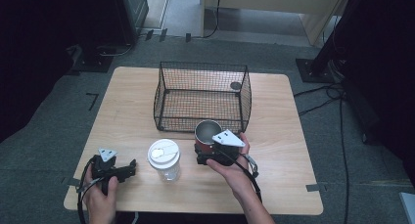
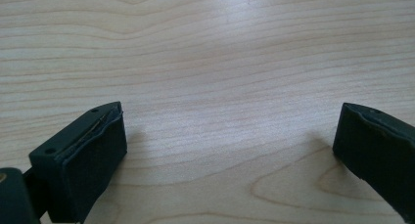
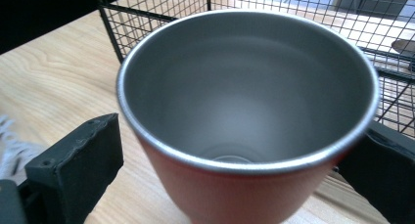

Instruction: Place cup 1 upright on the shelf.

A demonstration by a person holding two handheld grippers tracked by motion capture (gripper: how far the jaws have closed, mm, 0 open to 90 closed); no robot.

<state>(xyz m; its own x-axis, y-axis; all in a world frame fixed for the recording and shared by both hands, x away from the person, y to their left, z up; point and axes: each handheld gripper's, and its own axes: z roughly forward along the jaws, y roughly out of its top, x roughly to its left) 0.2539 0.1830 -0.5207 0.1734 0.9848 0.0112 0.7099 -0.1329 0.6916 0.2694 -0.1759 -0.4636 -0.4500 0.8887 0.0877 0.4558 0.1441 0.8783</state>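
Observation:
A red metal cup (image 1: 207,132) with a bare steel inside stands just in front of the black wire basket (image 1: 205,65). My right gripper (image 1: 205,148) is open, its jaws on either side of the cup (image 3: 244,111). A thin strip of table shows between the cup and the jaw on the left of the right gripper view. My left gripper (image 1: 131,169) rests low over the table's near left corner. It is open (image 2: 230,131) with only bare wood between its jaws.
A clear plastic cup with a white lid (image 1: 164,158) stands between the two grippers. The wire basket (image 3: 147,13) is open-topped, with a small dark disc (image 1: 236,85) near its far right corner. The wooden table (image 1: 288,136) has bare room at right and left.

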